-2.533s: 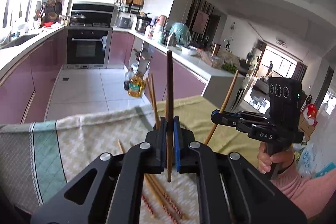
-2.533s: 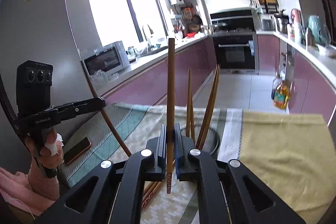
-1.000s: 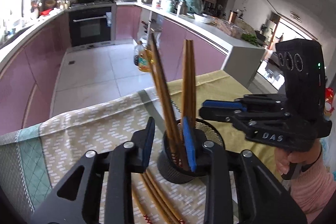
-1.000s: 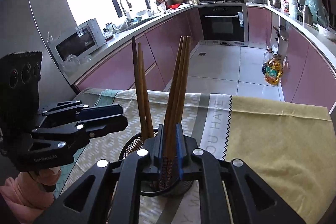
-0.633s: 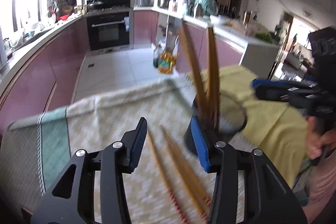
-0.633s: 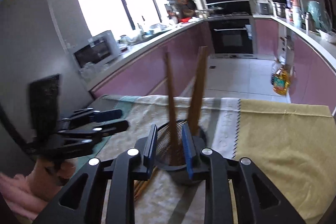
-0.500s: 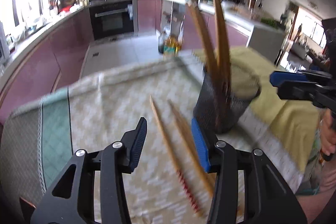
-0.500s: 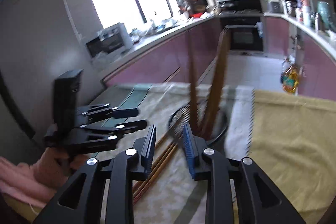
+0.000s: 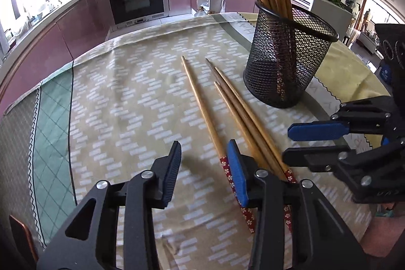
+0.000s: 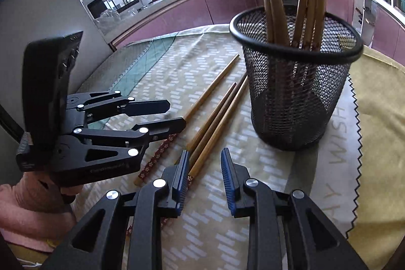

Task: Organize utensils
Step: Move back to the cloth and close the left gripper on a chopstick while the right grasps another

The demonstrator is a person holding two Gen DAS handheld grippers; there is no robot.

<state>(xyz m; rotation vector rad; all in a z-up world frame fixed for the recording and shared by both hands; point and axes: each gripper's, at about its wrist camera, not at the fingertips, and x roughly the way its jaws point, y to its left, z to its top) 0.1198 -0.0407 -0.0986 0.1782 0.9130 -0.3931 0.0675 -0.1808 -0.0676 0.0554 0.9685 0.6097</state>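
**Ana:** Left wrist view shows most of it. Several chopsticks stand upright in the black mesh holder (image 9: 288,55), which sits on the patterned cloth (image 9: 126,98) over the tabletop. That part looks done.

**Ben:** And what is left?

**Ana:** Four loose chopsticks (image 9: 227,105) lie flat on the cloth just beside the holder, thin tips toward it, red flowered ends toward the person. One lies a little apart on the left; the other three sit close together, touching or nearly so.

**Ben:** Is either gripper carrying anything?

**Ana:** No. The left gripper (image 9: 203,165) is partly open with nothing between its blue pads, and its jaws are closing a little. Its right-hand finger sits over the flowered end of the single chopstick; I cannot tell whether it touches.

**Ben:** The right one?

**Ana:** From the right wrist view, the right gripper (image 10: 204,170) has a narrow gap, also empty. It hangs low over the butt ends of the cluster, whose nearest stick runs under its left-hand pad.

**Ben:** So how far along?

**Ana:** I would judge past halfway: more sticks appear to be in the holder than on the cloth, though the exact count inside is hard to read. The four on the cloth remain to be picked up and dropped in.
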